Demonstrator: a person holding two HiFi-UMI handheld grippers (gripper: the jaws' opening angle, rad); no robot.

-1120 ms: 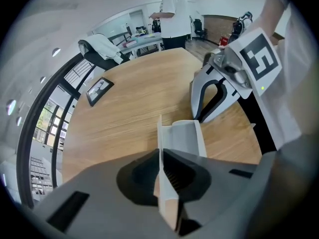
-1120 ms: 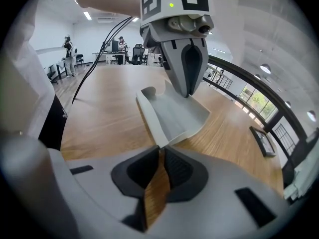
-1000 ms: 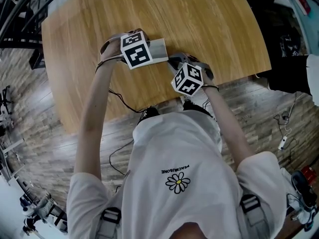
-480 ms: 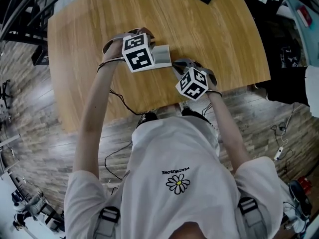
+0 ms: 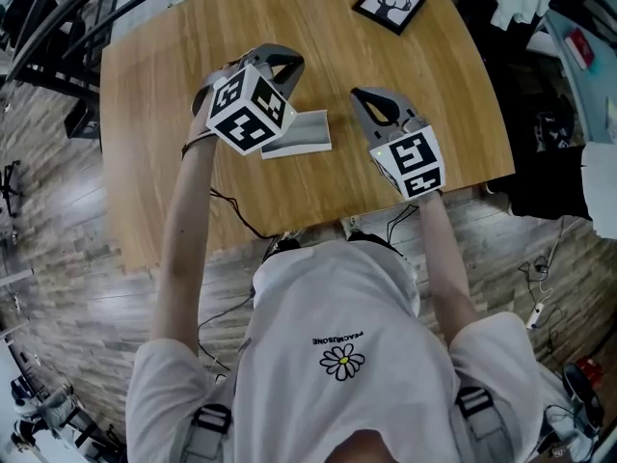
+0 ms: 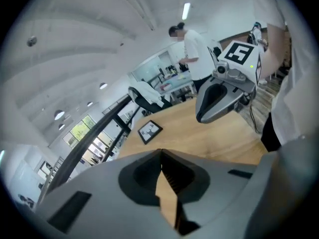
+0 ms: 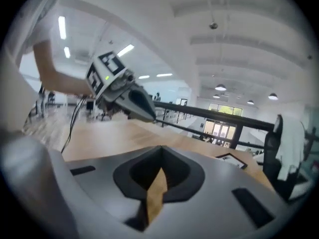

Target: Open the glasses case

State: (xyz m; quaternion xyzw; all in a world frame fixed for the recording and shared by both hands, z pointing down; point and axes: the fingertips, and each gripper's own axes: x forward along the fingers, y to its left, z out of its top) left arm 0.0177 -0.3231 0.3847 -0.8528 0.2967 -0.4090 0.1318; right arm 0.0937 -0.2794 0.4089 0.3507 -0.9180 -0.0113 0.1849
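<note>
Two tongs: left tongs (image 5: pixel 281 63) and right tongs (image 5: pixel 362 95), both closed tight and empty, above one wooden table (image 5: pixel 164 75). One grey glasses case (image 5: pixel 305 133) lies between them, closer to the left tongs. One framed deer picture (image 5: pixel 388 5) lies beyond them.

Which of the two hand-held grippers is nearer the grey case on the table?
The left hand-held gripper: seen from above, its marker cube overlaps the glasses case; the right hand-held gripper stands clear beside it.
</note>
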